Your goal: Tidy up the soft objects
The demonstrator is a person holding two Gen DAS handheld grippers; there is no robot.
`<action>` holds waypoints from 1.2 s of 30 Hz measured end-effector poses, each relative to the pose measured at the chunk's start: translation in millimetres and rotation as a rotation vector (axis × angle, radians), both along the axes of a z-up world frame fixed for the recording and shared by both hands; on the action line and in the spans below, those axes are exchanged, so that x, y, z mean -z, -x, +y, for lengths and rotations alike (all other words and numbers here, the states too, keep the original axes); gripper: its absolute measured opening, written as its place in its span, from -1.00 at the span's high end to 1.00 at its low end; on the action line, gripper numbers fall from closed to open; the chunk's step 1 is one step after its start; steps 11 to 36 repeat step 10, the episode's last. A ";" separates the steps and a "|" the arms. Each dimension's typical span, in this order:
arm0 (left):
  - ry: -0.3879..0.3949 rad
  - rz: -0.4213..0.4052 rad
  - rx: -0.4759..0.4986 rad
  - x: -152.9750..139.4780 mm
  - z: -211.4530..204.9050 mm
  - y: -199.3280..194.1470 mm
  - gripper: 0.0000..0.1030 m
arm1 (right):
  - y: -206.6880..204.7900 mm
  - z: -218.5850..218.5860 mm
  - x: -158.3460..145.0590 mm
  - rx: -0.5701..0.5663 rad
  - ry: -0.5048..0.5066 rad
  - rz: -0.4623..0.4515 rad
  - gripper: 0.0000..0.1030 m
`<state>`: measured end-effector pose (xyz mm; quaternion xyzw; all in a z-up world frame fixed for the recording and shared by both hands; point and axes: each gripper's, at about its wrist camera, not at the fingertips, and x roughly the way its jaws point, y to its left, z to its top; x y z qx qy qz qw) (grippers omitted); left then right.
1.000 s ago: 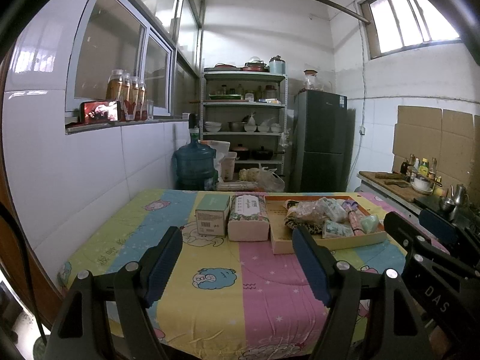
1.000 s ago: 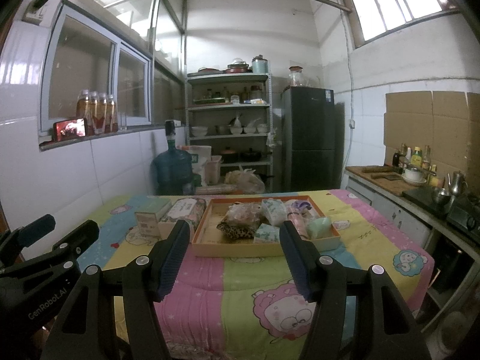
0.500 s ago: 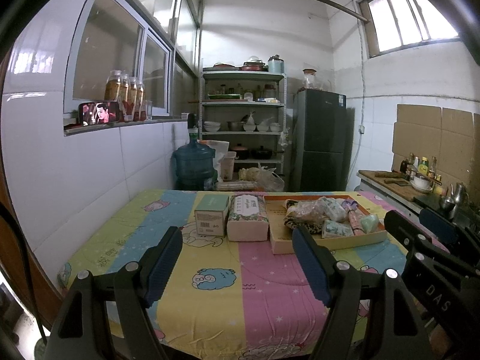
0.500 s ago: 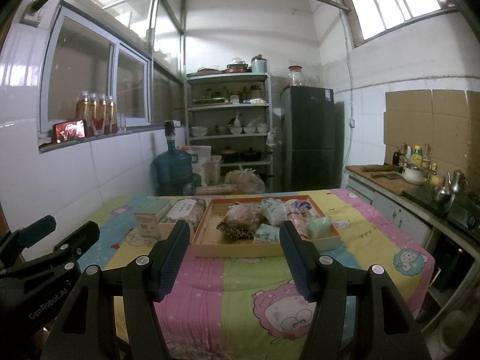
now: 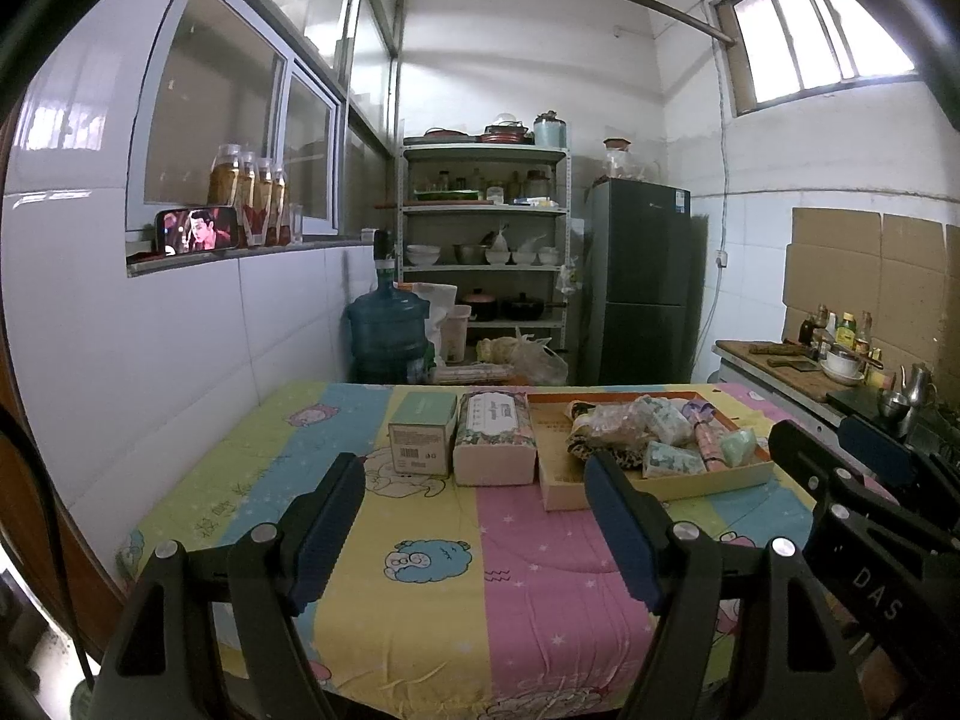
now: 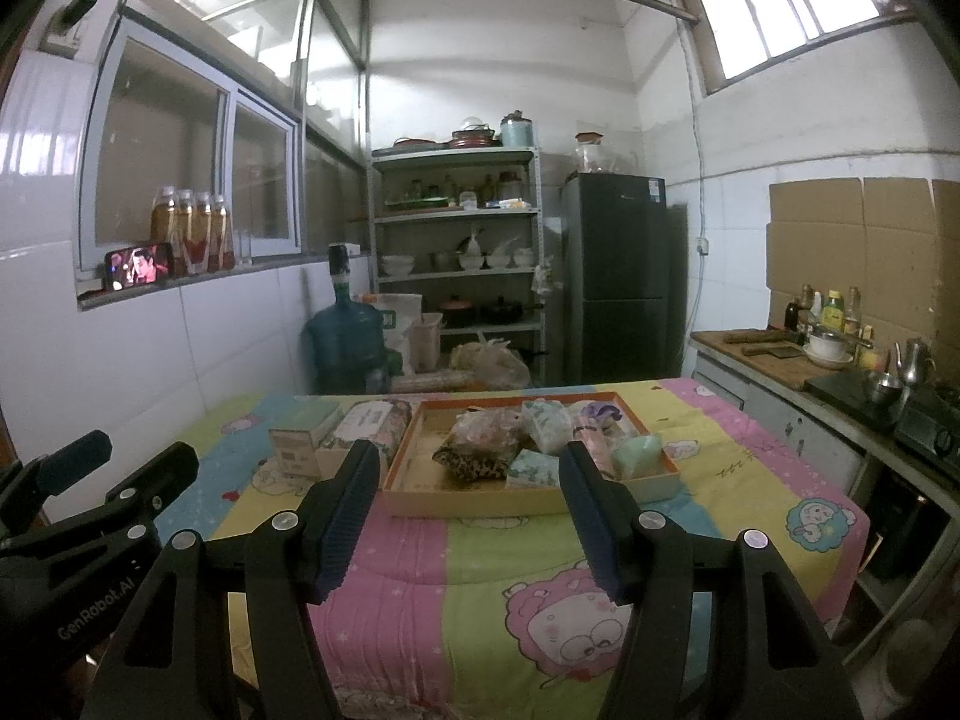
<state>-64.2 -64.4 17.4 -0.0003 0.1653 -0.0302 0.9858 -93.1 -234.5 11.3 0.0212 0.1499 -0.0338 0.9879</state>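
Basically nothing changed over the last second: both views held the same framing as the earlier frames, only the phone (image 5: 195,230) on the window ledge showed a different picture. No object shifted.

Left hand-held gripper (image 5: 474,519) hovered over the near part of the counter (image 5: 420,600), fingers spread wide, nothing between them. Right hand-held gripper (image 6: 468,516) was the same: fingers apart, empty, hanging short of the tray (image 6: 528,501).

Landmark = tray. The soft stuff sat inside it: a clear bag of small items (image 6: 486,429) on top of a leopard-print pouch (image 6: 471,467), tissue packs (image 6: 543,423) behind and in front, a pink roll-shaped pack (image 6: 591,438) and a mint green soft piece (image 6: 639,456) toward the tray's right end. Left of the tray, touching it or nearly so, lay a floral tissue pack (image 5: 495,441); left of that, a green box (image 5: 420,432).

My read: the hold meant no progress either way in this stretch. The pile in the tray fit 2 cases, either items waiting to be taken out and sorted, or items already gathered in. I couldn't tell which from this. The 2 packs outside the tray didn't settle it either.
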 end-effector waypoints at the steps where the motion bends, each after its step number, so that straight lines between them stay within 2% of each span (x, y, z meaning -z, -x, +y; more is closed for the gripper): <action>1: 0.000 -0.001 0.001 0.0 0.0 0.1 -0.47 | -0.1 0.4 -0.4 0.000 0.000 0.000 -0.25; 36: -0.005 -0.008 0.024 -5.1 -0.9 -0.6 -0.47 | -0.1 0.1 -0.3 0.000 -0.002 0.002 -0.25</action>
